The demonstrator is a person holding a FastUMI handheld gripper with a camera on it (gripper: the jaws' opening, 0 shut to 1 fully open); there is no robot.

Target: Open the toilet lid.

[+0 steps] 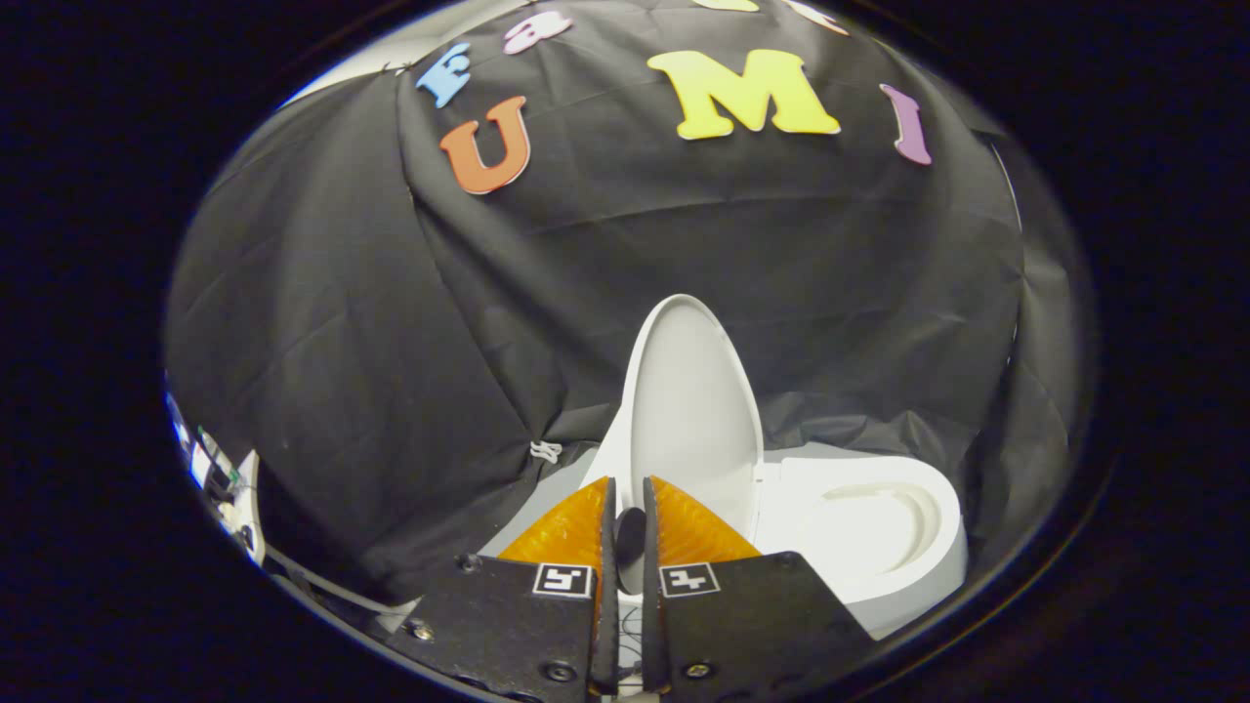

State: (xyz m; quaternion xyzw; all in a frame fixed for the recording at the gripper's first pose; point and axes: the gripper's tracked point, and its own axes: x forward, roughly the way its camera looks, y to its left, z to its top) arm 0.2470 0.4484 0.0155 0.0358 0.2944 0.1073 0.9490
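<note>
Gripper view is looking forward along the two fingers toward a white toilet [879, 547] standing against the black cloth wall [410, 322] of the booth. The toilet lid [695, 410] is standing raised, close to upright, leaning back toward the cloth, with its pale inner face turning toward the bowl side. Beside it, off to the right of the fingers, the seat ring [872, 522] is lying flat on the bowl, and its oval opening is showing plainly.

The gripper [630, 532] is sitting just in front of the lid's lower part, with the two fingers drawn nearly together; a narrow slit is all that is separating them. A small dark rounded shape [630, 537] is showing in that slit, and I cannot tell from here whether it is a part of the toilet or of the tool. I also cannot tell whether the fingers are pinching anything, so the claw looks clenched on nothing I can name. The lid's bottom edge is disappearing behind the fingertips, and contact between them is unclear.

Far off to the left of the fingers, past the cloth's edge, some small equipment [220, 483] is showing, too blurred to name.
</note>
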